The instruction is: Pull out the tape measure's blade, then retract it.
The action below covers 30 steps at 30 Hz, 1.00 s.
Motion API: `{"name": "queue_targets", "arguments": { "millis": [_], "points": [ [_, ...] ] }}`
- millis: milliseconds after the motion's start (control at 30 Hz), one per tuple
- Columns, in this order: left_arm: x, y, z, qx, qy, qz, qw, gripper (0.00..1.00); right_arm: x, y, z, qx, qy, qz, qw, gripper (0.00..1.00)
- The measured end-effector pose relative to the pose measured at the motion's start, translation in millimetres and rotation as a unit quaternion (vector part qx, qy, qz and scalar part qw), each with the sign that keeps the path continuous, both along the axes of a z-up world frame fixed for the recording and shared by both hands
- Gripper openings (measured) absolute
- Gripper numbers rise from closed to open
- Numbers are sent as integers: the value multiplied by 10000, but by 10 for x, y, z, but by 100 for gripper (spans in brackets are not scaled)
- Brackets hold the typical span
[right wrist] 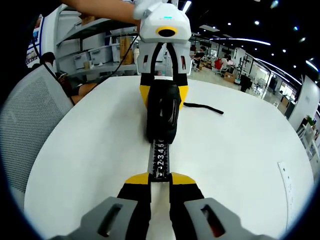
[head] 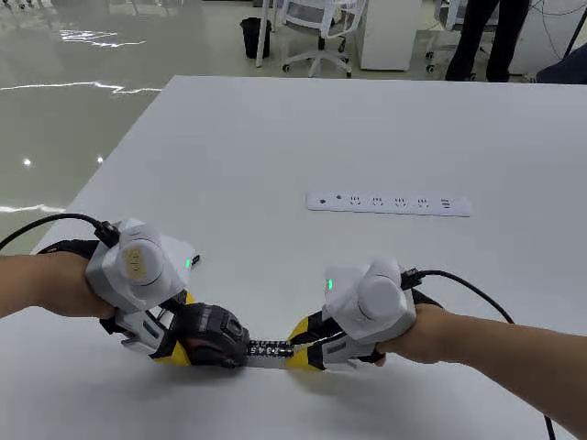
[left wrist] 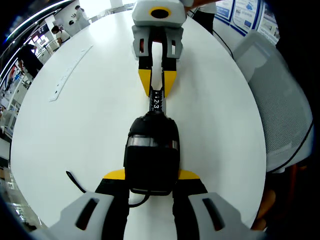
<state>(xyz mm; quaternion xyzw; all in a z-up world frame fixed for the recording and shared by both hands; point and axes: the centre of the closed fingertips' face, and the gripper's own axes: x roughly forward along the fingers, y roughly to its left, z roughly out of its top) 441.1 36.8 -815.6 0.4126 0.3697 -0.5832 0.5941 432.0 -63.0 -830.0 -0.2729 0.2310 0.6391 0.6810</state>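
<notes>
Little blade (right wrist: 160,157) shows outside the case (right wrist: 162,112), pinched by the right hand-held gripper (right wrist: 160,179).

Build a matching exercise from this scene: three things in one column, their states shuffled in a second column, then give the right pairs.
Things:
1. tape measure case
2. blade
3. power strip

States:
A. lies free on the table, beyond both grippers
B. held between the fingers of the left gripper
C. partly out of its housing, its end pinched by the right gripper

Pairs: 1-B, 2-C, 3-A
</notes>
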Motion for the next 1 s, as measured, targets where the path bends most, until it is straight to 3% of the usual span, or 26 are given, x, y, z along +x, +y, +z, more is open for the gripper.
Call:
{"name": "queue_targets", "arguments": {
  "millis": [1000],
  "points": [
    [-7, 9, 17, 3, -5, 7, 10000, 28, -15, -98, 27, -46, -33, -19, 10000, 12]
  ]
}}
